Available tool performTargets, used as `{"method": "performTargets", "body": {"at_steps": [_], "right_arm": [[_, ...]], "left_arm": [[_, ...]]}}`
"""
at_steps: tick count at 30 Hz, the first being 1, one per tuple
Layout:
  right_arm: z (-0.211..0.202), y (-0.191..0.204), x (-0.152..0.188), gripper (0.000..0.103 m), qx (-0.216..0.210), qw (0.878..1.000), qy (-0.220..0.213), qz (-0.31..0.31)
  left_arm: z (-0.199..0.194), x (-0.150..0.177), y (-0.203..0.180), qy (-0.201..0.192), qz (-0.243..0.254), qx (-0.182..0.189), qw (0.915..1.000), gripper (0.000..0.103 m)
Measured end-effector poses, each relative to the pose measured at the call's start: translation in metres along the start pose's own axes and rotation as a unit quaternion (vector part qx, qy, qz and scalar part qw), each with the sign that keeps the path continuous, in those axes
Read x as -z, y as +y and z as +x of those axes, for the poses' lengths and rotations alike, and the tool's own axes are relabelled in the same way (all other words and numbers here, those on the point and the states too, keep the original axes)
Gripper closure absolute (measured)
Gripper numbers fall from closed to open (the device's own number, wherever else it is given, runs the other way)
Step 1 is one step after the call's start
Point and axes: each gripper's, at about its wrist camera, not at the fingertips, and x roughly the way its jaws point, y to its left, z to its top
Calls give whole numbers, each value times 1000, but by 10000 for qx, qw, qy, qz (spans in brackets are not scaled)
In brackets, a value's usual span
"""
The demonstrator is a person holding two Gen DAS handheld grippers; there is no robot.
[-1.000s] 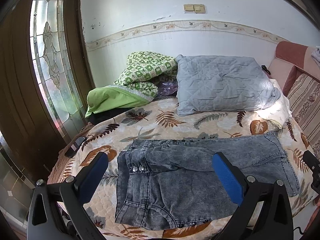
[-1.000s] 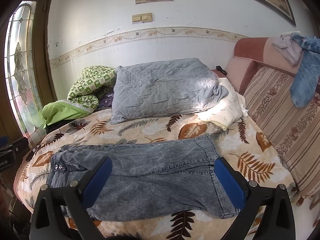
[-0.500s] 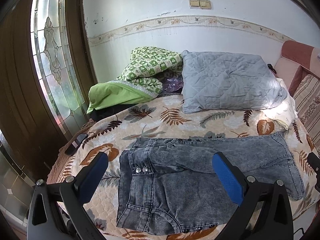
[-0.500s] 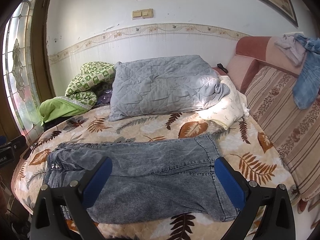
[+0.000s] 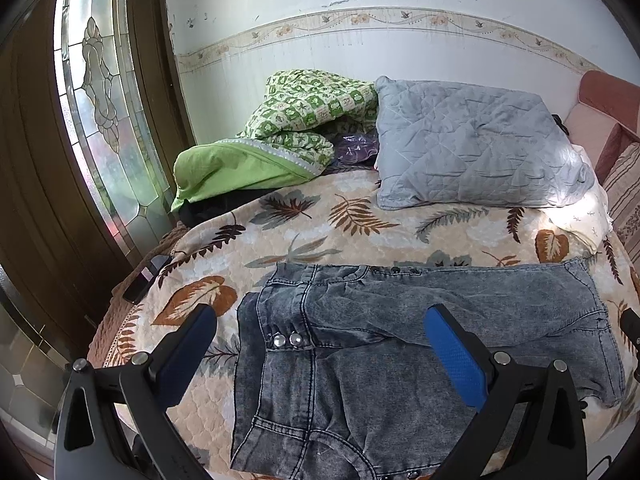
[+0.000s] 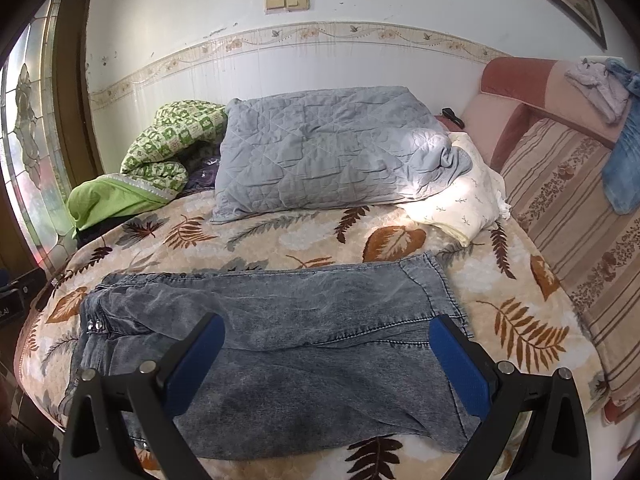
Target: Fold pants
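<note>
Grey acid-washed jeans (image 5: 400, 344) lie flat on the leaf-patterned bedspread (image 5: 320, 236), waistband to the left, leg ends to the right. They also show in the right wrist view (image 6: 300, 340). My left gripper (image 5: 320, 344) is open and empty, above the waistband end near the bed's front edge. My right gripper (image 6: 326, 354) is open and empty, above the leg part of the jeans. Neither gripper touches the cloth.
A grey quilted pillow (image 5: 472, 148) and a green checked blanket (image 5: 288, 132) lie at the back. A cream cushion (image 6: 460, 200) and striped sofa back (image 6: 580, 208) stand at the right. A dark phone (image 5: 146, 276) lies at the bed's left edge by the glass door (image 5: 100, 120).
Both grippers have moved forward and lower toward the jeans, which now look larger in both views. The jeans have not moved. Both grippers stay open.
</note>
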Motion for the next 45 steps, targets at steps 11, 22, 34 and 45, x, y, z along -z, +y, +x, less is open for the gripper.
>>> {"method": "performTargets", "body": {"at_steps": [11, 22, 34, 45], "right_arm": [[76, -60, -31, 0, 184, 9982, 573, 20], [242, -166, -76, 6, -164, 9770, 1805, 1120], [349, -192, -56, 22, -19, 9539, 2655, 1401], [350, -170, -55, 51, 288, 9612, 2610, 847]], "left_arm": [[111, -15, 24, 1084, 264, 93, 9937, 0], [252, -58, 74, 2244, -25, 244, 9742, 2], [326, -61, 85, 2893, -363, 626, 9545, 44], [337, -60, 93, 3158, -670, 995, 9412, 57]]}}
